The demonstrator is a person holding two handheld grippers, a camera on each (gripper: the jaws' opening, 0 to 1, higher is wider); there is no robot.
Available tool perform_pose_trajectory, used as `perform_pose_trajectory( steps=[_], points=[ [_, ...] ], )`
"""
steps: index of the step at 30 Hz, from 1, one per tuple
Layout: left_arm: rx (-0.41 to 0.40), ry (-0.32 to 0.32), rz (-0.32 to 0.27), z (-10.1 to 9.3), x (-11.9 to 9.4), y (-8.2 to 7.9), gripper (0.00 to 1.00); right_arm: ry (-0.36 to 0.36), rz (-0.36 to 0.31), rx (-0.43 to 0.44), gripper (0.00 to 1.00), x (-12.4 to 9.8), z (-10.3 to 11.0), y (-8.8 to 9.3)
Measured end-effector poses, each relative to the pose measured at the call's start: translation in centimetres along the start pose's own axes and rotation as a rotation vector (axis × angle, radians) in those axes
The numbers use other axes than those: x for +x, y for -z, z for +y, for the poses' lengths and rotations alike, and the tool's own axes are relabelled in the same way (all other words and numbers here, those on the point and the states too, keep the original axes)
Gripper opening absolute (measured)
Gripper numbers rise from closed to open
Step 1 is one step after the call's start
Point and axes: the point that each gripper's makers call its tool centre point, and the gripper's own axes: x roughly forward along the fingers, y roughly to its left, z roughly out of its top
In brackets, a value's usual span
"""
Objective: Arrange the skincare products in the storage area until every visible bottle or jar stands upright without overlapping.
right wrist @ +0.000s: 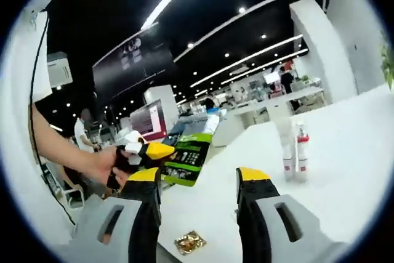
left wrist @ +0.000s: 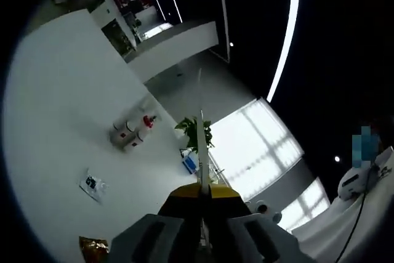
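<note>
- Two grippers are up, far from the work: the right gripper [right wrist: 199, 183] has jaws apart, holding nothing; the left gripper [left wrist: 202, 192] has jaws pressed together, nothing between.
- A gold packet [right wrist: 188, 242] lies near on the white surface [right wrist: 357, 170].
- The bottles [right wrist: 293, 149] stand upright, side by side, well apart from both grippers.

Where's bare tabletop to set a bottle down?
In the right gripper view, the white table is bare right of the bottles and between them and the gold packet. Crowded only at the bottle cluster; the right claw is open.

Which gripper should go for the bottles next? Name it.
Right, probably. The right gripper is open, with the bottles upright on the white table ahead. The left gripper looks shut, its view rolled.
</note>
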Motion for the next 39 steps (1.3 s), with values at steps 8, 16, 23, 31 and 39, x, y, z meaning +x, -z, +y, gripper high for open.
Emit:
perform_pose_trajectory(
  steps=[8,16,23,31,39],
  points=[
    [-0.011,-0.110,0.029,4.0,2.0,-2.3,0.02,-0.068,0.108,-0.213,0.27,0.7,2.8,2.2],
    [-0.048,-0.235,0.039,9.8,4.3,-5.2,0.02,-0.067,0.120,-0.276,0.22,1.0,3.1,2.5],
    [-0.083,-0.280,0.060,13.1,5.6,-6.6,0.02,-0.031,0.134,-0.268,0.20,1.1,2.2,2.6],
    [-0.142,-0.319,0.092,17.3,8.4,-7.6,0.02,-0.009,0.181,-0.202,0.17,1.2,1.4,3.4],
    [-0.178,-0.353,0.150,20.7,10.9,-7.6,0.02,0.011,0.216,-0.175,0.16,1.3,0.9,4.1]
  ],
)
